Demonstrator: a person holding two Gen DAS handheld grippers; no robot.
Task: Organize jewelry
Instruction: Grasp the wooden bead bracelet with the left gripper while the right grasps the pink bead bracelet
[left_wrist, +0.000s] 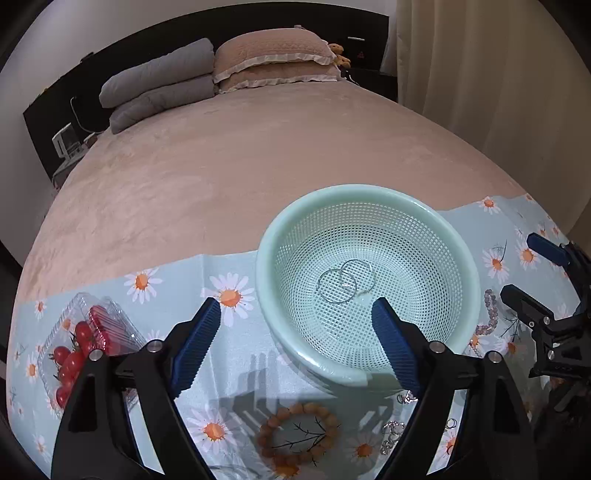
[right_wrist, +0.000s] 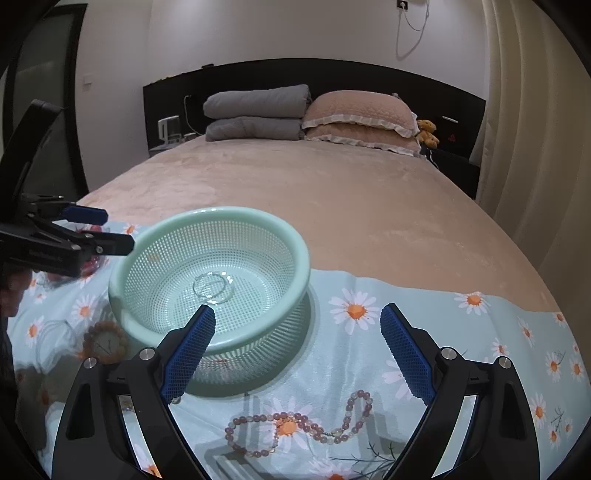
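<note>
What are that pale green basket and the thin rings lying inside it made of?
The pale green round mesh basket looks like moulded plastic: glossy rim, even grid holes. The two thin hoop rings look like silvery metal wire, though clear plastic is possible; they glint.

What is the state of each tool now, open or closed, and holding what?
Left tool: open, holding nothing.
Right tool: open, holding nothing.

A bed (right_wrist: 332, 192) with a pink cover carries a daisy-print cloth (right_wrist: 461, 332) at its near end. On the cloth lie a green basket (left_wrist: 369, 192), a tomato box (left_wrist: 86, 332), a wooden bead bracelet (left_wrist: 299, 435), a pink bead strand (right_wrist: 295, 424) and small rings (left_wrist: 393, 435). Pillows (right_wrist: 362, 118) and folded blankets (right_wrist: 255, 110) sit at the head.
</note>
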